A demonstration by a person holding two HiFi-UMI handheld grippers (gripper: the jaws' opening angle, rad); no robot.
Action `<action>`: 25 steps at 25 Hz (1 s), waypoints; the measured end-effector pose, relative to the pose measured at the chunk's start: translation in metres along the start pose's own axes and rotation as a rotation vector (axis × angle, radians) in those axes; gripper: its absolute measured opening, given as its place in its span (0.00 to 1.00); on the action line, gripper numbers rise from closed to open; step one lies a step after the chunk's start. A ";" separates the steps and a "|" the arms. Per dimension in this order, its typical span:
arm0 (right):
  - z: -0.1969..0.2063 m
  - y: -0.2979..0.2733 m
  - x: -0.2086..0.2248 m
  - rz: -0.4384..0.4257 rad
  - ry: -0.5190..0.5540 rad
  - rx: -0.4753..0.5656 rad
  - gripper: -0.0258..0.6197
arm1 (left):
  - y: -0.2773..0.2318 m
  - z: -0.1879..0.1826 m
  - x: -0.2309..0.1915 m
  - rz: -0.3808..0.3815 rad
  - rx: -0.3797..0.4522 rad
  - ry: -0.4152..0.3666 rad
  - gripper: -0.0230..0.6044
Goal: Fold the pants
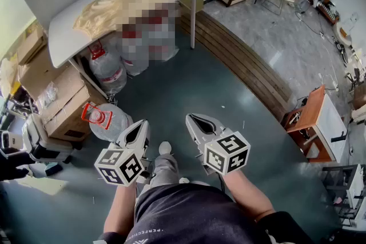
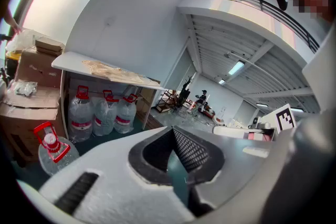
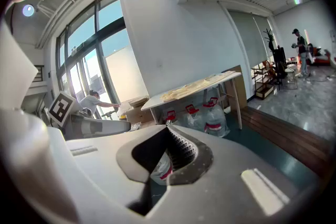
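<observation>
Head view: the left tongs (image 1: 140, 124) and right tongs (image 1: 195, 119) are held side by side above the floor, well short of the white table (image 1: 62, 46). Tan pants (image 1: 108, 11) lie spread on its top, and water bottles (image 1: 108, 68) stand beneath it.
Left gripper view: the jaws are pressed together and empty, with the table ahead to the left.
Right gripper view: the jaws are likewise together and empty, facing the table.

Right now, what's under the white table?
Three water jugs with red handles stand side by side under the table. The space behind them is covered by the jugs themselves, so anything further back cannot be seen.
</observation>
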State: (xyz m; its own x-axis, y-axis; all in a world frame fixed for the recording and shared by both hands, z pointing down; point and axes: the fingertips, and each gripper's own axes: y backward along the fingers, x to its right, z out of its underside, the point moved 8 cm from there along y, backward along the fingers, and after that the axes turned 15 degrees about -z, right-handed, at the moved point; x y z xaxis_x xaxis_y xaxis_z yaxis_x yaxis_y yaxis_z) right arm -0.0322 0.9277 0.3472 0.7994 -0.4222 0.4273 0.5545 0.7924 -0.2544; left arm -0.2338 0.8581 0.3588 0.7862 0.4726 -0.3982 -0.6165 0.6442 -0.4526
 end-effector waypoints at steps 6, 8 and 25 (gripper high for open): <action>-0.030 -0.047 0.023 0.020 -0.003 0.019 0.04 | -0.031 -0.037 -0.031 0.000 0.010 -0.011 0.03; -0.039 -0.065 0.033 0.024 -0.004 0.021 0.04 | -0.042 -0.049 -0.041 0.002 0.014 -0.017 0.03; -0.103 -0.181 0.127 -0.009 -0.061 0.012 0.04 | -0.158 -0.132 -0.108 0.037 -0.005 -0.030 0.03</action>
State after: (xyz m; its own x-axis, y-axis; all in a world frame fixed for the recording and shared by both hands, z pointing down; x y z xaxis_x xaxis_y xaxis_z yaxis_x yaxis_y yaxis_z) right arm -0.0068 0.6853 0.3578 0.7789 -0.4021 0.4813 0.5584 0.7941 -0.2402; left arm -0.2268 0.6259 0.3679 0.7634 0.5143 -0.3907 -0.6457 0.6226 -0.4421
